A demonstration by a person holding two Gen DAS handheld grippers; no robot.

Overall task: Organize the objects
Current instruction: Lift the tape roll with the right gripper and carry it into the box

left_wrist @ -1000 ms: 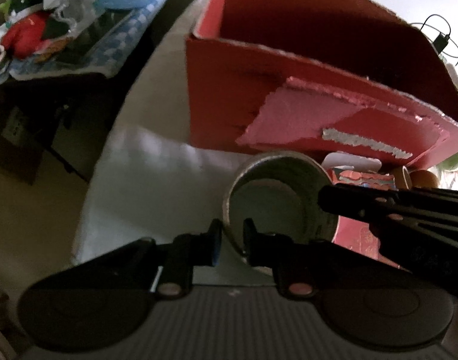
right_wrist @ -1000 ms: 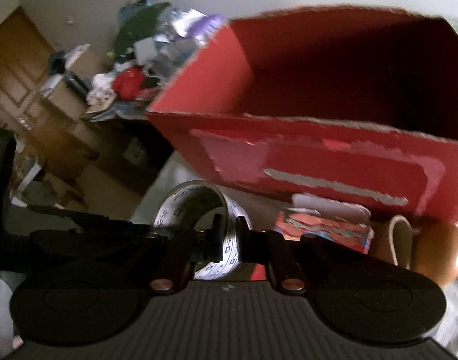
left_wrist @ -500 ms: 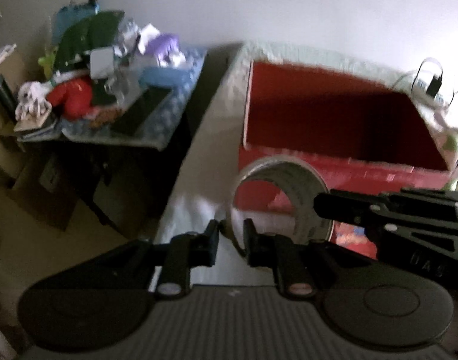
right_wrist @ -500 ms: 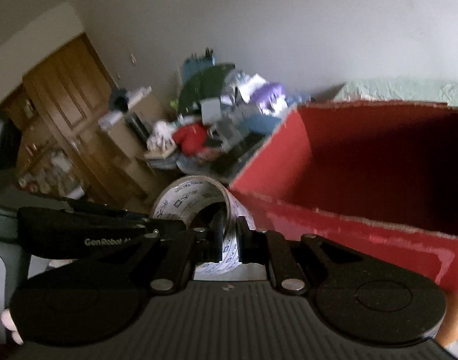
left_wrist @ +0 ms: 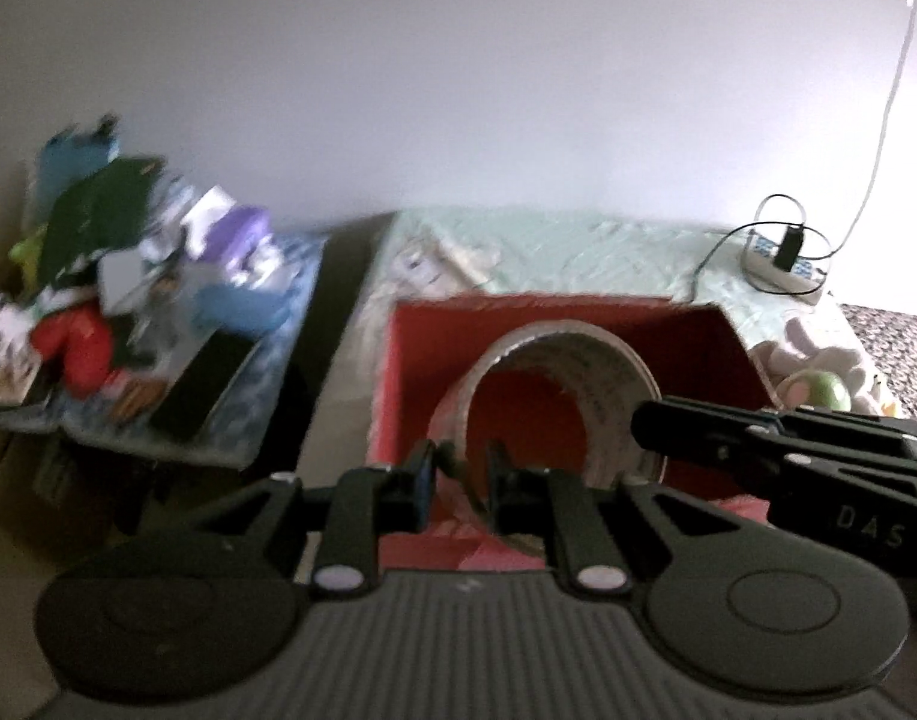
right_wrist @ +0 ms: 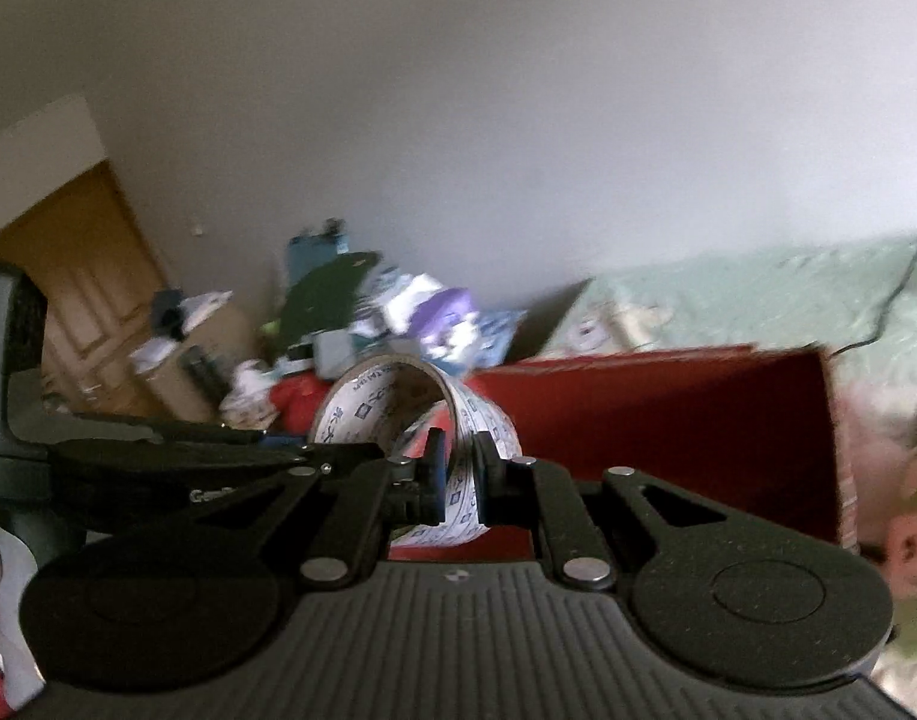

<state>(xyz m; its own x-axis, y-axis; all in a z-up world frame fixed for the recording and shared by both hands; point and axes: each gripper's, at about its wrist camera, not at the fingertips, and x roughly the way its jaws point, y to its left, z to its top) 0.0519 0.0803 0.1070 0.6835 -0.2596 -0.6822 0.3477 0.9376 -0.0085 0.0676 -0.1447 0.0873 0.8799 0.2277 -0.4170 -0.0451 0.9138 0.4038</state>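
Both grippers hold one roll of tape. In the left wrist view my left gripper [left_wrist: 463, 468] is shut on the near left wall of the tape roll [left_wrist: 584, 372], and the right gripper's fingers [left_wrist: 686, 426] come in from the right onto its other side. In the right wrist view my right gripper [right_wrist: 458, 468] is shut on the printed wall of the roll [right_wrist: 392, 402]. The roll hangs in the air in front of and above the open red cardboard box [left_wrist: 578, 324], which also shows in the right wrist view [right_wrist: 668, 408].
The box stands on a pale green cloth [left_wrist: 578, 246]. A cluttered side table [left_wrist: 158, 312] with clothes and toys is to the left. A power strip with cables [left_wrist: 782, 264] lies at the back right. A plush toy [left_wrist: 818, 390] sits right of the box. A wooden door [right_wrist: 80, 276] is far left.
Both grippers have lifted the tape roll from the table in front of the box up to above the box's rim. Both views now look down into the box.
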